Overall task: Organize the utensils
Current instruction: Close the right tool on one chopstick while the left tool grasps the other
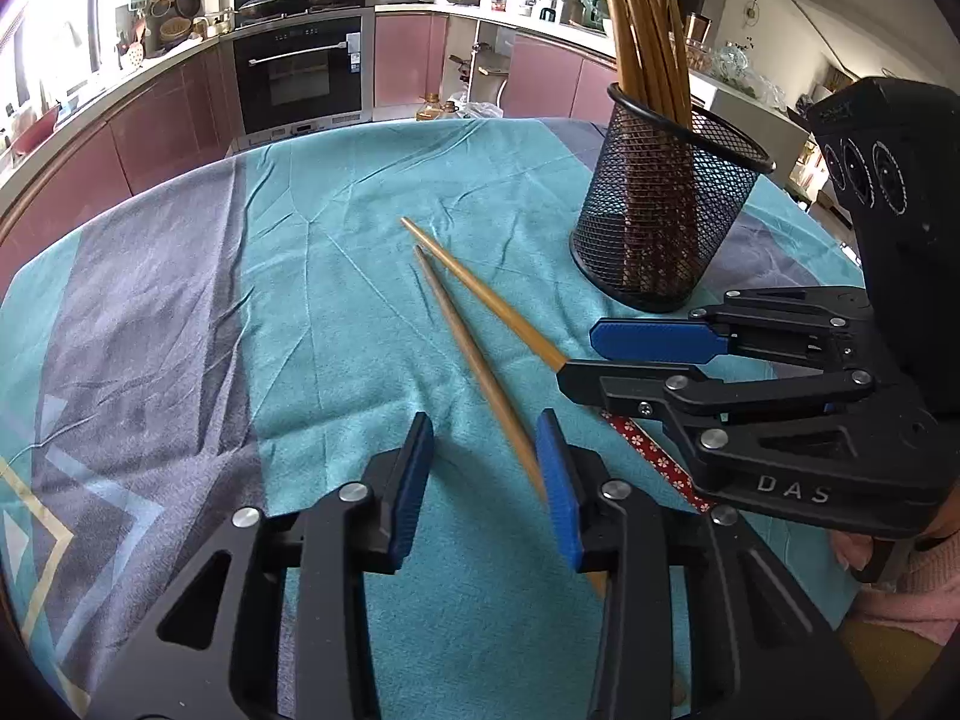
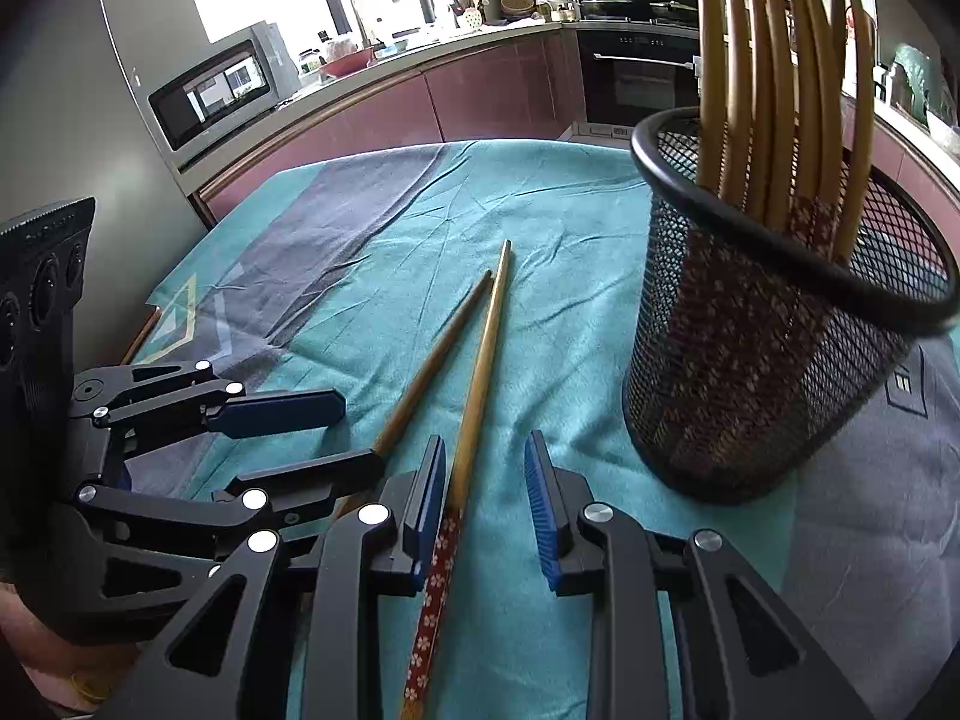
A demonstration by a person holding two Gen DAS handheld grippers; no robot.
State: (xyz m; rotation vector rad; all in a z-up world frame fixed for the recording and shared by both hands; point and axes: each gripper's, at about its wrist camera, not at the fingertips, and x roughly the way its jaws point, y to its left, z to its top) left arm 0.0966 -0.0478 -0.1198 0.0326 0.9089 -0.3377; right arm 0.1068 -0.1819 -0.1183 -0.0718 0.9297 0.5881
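**Two chopsticks on the desk, one between each tool's pads**

You hold a two-finger tool in each hand over a desk (image 1: 336,312) covered by a teal and grey cloth. The landmark is a black mesh cup (image 1: 663,204), standing upright on the cloth and holding a bundle of wooden chopsticks (image 1: 645,30) that lean out of its top.

Two loose chopsticks lie on the cloth near the cup, on its left side as both cameras see it. They sit almost side by side, their thin tips close together and pointing away from you.

Your left tool (image 1: 485,483) is partly apart. The plain brown chopstick (image 1: 474,354) runs between its blue pads, lying against the right pad with a clear gap to the left one, so it is not clamped.

Your right tool (image 2: 485,507), nearer the cup, is also partly apart. The lighter chopstick with the red flowered handle (image 2: 474,396) passes between its pads, close beside the left pad, and rests on the cloth, not gripped.

The two tools sit just beside each other.
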